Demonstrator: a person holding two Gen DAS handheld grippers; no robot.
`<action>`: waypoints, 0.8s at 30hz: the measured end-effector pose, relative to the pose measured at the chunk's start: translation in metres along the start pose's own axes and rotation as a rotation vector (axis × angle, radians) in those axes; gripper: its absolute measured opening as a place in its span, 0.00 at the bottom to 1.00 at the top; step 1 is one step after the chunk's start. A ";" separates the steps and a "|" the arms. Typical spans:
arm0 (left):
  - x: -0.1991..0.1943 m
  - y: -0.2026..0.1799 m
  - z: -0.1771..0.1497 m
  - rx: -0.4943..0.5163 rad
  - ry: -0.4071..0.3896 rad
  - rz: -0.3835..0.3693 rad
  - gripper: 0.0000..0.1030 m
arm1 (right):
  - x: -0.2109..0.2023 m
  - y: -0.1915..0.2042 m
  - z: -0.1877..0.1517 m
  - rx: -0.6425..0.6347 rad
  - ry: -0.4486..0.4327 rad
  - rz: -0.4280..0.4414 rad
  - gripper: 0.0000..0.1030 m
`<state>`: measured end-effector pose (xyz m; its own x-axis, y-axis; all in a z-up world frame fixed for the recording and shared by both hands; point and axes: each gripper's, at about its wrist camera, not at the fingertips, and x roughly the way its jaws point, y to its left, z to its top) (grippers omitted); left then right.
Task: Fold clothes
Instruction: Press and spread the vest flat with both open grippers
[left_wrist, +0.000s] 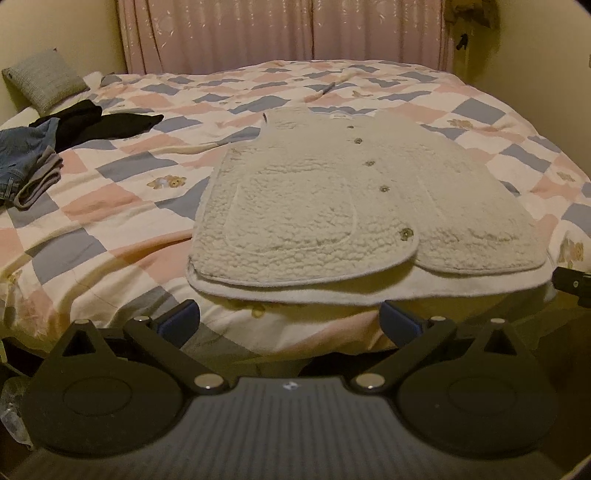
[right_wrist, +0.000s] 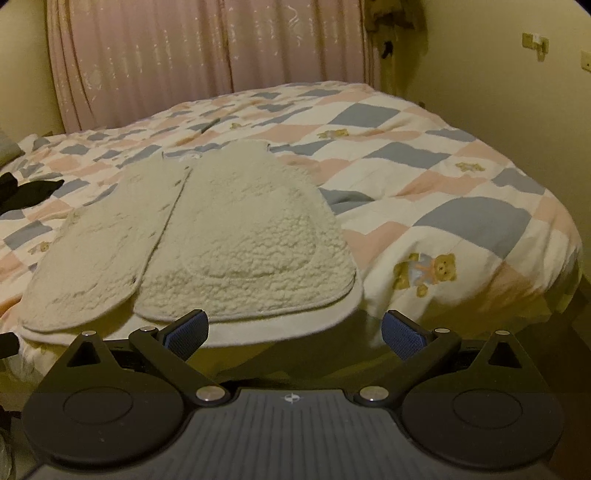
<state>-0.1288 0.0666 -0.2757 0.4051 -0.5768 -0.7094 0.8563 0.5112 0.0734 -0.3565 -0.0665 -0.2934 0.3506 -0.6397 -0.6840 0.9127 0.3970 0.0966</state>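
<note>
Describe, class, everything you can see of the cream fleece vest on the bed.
The cream sherpa-fleece vest lies flat, front up, on the pink, blue and white patchwork quilt, hem near the bed's edge. It is sleeveless, with five brown buttons fastened down the front, curved patch pockets and a smooth paler lining showing at the hem. Nothing else touches it.

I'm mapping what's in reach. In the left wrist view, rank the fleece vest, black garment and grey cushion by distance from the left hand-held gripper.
From the left hand-held gripper:
1. Fleece vest, directly ahead.
2. Black garment, far left.
3. Grey cushion, back-left corner.
</note>
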 end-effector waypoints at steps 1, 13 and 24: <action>-0.001 -0.001 -0.001 0.004 0.000 -0.005 0.99 | -0.001 0.001 -0.002 0.000 0.003 0.002 1.00; 0.014 -0.015 0.001 0.046 0.029 -0.041 0.99 | 0.000 0.008 -0.006 -0.024 0.010 -0.005 1.00; 0.058 -0.009 0.012 0.057 0.094 -0.070 0.99 | 0.035 -0.002 0.003 -0.021 0.078 -0.052 1.00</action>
<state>-0.1091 0.0212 -0.3088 0.3142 -0.5458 -0.7767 0.8993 0.4334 0.0593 -0.3456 -0.0912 -0.3153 0.2850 -0.6066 -0.7422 0.9243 0.3790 0.0451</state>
